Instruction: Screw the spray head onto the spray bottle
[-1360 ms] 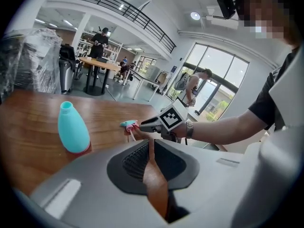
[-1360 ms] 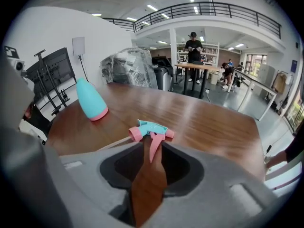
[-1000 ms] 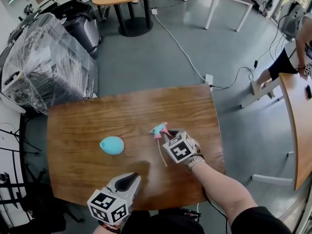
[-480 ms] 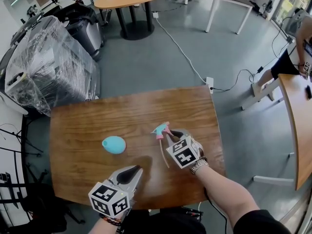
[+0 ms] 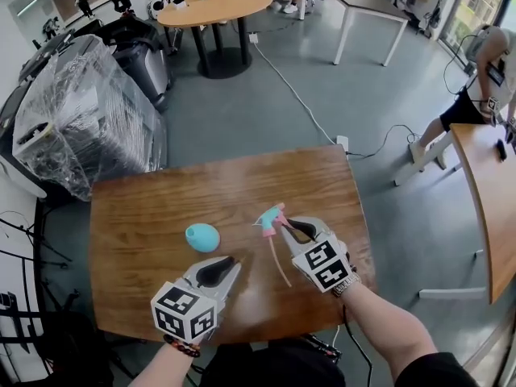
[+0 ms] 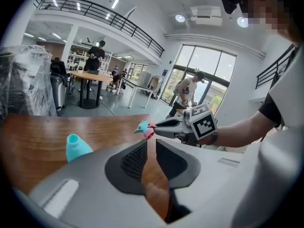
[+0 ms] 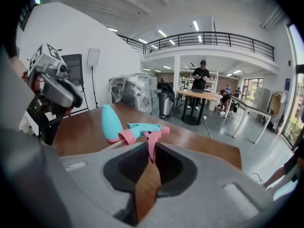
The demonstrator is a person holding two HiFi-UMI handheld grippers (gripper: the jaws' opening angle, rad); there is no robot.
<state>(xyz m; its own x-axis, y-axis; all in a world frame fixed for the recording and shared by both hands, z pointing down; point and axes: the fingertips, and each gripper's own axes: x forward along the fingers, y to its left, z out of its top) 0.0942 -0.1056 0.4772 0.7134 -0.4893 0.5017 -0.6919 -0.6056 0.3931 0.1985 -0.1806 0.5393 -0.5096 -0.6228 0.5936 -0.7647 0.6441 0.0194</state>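
A teal bottle (image 5: 202,237) with no head on stands on the wooden table (image 5: 145,208); it also shows in the left gripper view (image 6: 76,147) and the right gripper view (image 7: 110,122). My right gripper (image 5: 282,226) is shut on the pink trigger of the teal-and-pink spray head (image 5: 270,217), held just above the table right of the bottle. The trigger (image 7: 151,148) hangs between the jaws, and the thin dip tube (image 5: 278,260) trails toward me. My left gripper (image 5: 228,262) is just short of the bottle, near side, its jaws opening with nothing between them.
A plastic-wrapped machine (image 5: 72,111) stands beyond the table's far left corner. A round table (image 5: 214,6) is farther back. A person (image 5: 476,95) stands by another wooden table (image 5: 484,184) at the right. A cable (image 5: 298,95) runs across the floor.
My left gripper has moved forward, closer to the bottle. The right gripper still holds the spray head in about the same spot beside the bottle.
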